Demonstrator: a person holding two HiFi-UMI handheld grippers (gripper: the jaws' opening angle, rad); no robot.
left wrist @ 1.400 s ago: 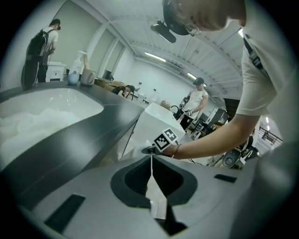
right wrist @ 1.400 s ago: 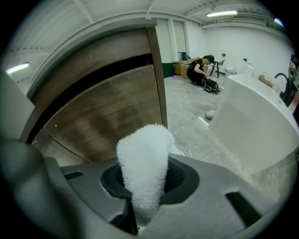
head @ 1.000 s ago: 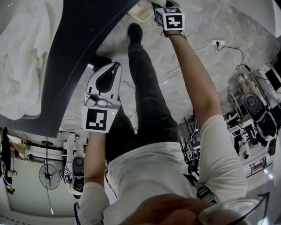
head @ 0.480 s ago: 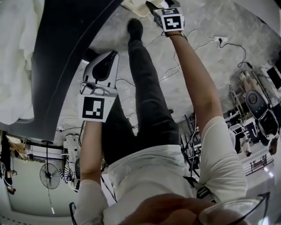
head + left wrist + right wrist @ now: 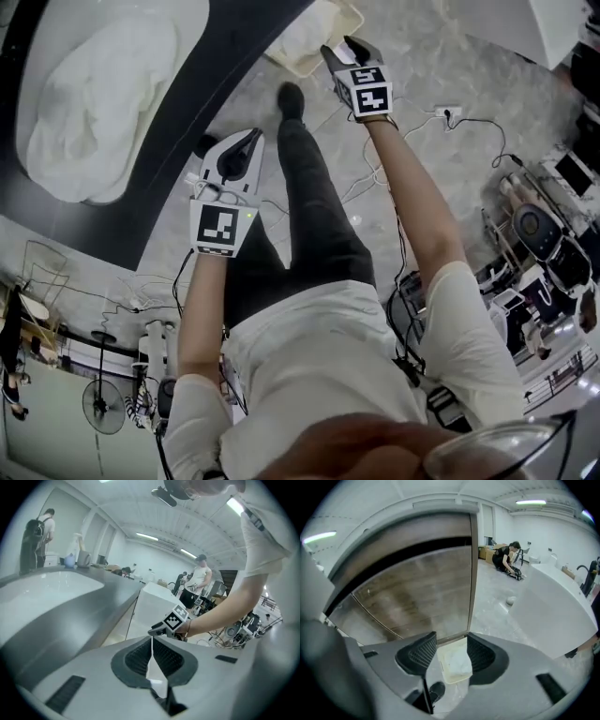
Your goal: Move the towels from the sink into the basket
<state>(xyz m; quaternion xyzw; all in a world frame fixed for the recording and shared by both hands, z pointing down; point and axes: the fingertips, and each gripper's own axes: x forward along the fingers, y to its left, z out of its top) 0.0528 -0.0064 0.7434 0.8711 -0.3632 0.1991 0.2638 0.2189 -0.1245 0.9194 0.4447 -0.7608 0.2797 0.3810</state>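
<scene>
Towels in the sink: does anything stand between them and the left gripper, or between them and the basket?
Nothing visible blocks either way. Only the dark counter's rim separates the towels in the sink from the left gripper. Toward the basket, just the person's own shoe stands on the floor, close beside it.

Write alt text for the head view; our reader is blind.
A person holds the shut left gripper over the floor and the empty right gripper, jaws apart but just closing, above a basket with a towel in it. White towels lie in the sink, upper left.
</scene>
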